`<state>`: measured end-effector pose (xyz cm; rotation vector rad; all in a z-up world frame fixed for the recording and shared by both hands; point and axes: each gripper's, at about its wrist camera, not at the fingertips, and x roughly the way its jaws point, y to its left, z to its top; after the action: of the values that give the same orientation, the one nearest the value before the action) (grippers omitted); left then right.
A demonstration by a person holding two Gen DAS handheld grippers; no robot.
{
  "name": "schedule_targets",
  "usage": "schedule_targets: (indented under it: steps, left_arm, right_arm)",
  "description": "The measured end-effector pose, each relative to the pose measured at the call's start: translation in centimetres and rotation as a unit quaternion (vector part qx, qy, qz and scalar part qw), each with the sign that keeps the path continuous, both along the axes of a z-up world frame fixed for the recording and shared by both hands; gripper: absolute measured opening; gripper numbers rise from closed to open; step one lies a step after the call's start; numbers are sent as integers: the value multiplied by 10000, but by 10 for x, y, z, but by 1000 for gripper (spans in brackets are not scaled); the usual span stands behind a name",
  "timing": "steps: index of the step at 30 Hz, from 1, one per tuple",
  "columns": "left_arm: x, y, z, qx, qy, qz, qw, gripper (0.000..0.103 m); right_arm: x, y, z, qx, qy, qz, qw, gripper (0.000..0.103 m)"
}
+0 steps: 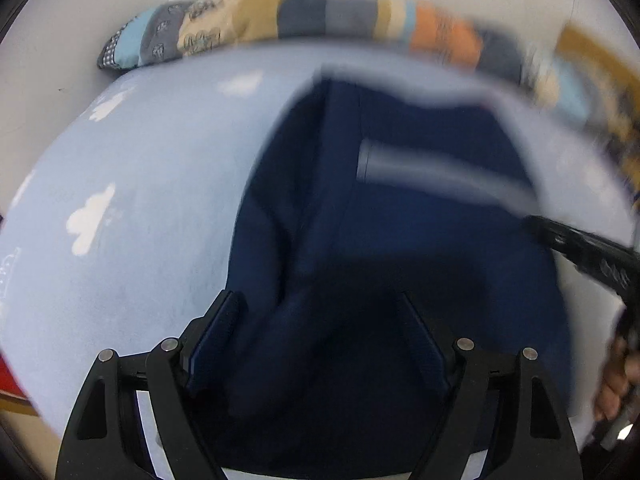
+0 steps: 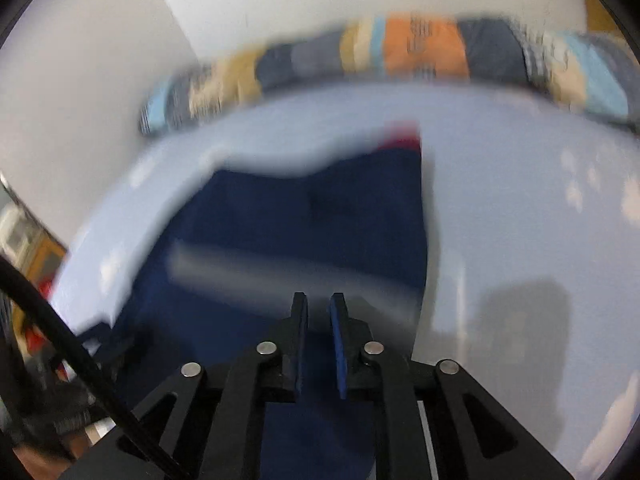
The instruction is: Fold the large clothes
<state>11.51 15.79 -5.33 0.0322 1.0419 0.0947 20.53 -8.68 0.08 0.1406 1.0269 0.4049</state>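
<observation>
A large navy blue garment (image 1: 384,216) with a grey stripe (image 1: 440,172) lies on a light blue bed sheet (image 1: 132,184). My left gripper (image 1: 320,316) is open, its fingers spread wide over the near part of the garment. The other gripper (image 1: 588,256) shows at the right edge of this view. In the right wrist view the same garment (image 2: 320,216) fills the middle, with a red patch (image 2: 404,142) at its far corner. My right gripper (image 2: 319,312) has its fingers close together with a narrow gap; navy cloth lies below them. Both views are motion-blurred.
A long patchwork bolster (image 1: 320,20) in orange, grey, tan and light blue lies along the far edge of the bed against a white wall; it also shows in the right wrist view (image 2: 424,48). The sheet has white cloud prints (image 1: 90,220). A black cable (image 2: 80,360) crosses the lower left.
</observation>
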Motion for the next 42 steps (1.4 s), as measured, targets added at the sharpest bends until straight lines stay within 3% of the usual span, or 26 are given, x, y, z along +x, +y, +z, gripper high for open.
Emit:
schedule_targets:
  steps: [2,4,6,8,9,12,15,19,22,25,28,31,34,39,42]
  left_arm:
    - [-3,-1,-1,105,-91,15,9999,85]
    - [-8,1,5,-37,-193,27,9998,84]
    - [-15,4,19,-310,-542,13,9980,84]
    - [-19,8,31,-356,-793,5,9962,85]
    - [-21,10,35,-378,-867,30,9955,85]
    - [-14,17,39,-607,-830,171,9945,85]
    - [-4,28,35,-738,-696,383,9941,85]
    - [7,48,26,-1035,-331,617,9922,88]
    - [12,68,18,-1356,-190,831,9871,88]
    - [18,93,3,-2087,116,1022,9726,89]
    - [22,115,-14,-2952,368,1072,9487,89]
    - [23,125,-25,-3324,470,996,9367,89]
    - [25,122,-28,-3315,515,789,9388,89]
    - [27,105,-25,-2807,537,270,9579,89]
    - [27,107,-26,-2812,510,141,9582,89]
  right_arm:
    - [-12,6,-14,-320,-108,96,9994,14]
    - [-15,8,1,-493,43,159,9986,13]
    - [-26,3,29,-10,172,353,9992,15]
    - [-47,-3,52,197,110,476,9986,29]
    - [-60,-7,60,190,102,532,9984,40]
    - [-94,-22,70,489,13,611,9969,44]
    - [-104,-49,56,816,153,423,9956,45]
    - [-87,-87,24,1244,685,-83,9898,46]
    - [-76,-104,8,1632,939,-423,9812,56]
    - [-65,-100,-1,1923,1071,-514,9741,59]
    - [-60,-88,-6,2020,1094,-497,9720,61]
    - [-55,-75,-14,2008,1165,-470,9715,61]
    - [-48,-67,-21,1940,1162,-464,9730,61]
    - [-33,-66,-35,2007,1160,-649,9706,62]
    - [-22,-64,-46,2294,1279,-692,9624,62]
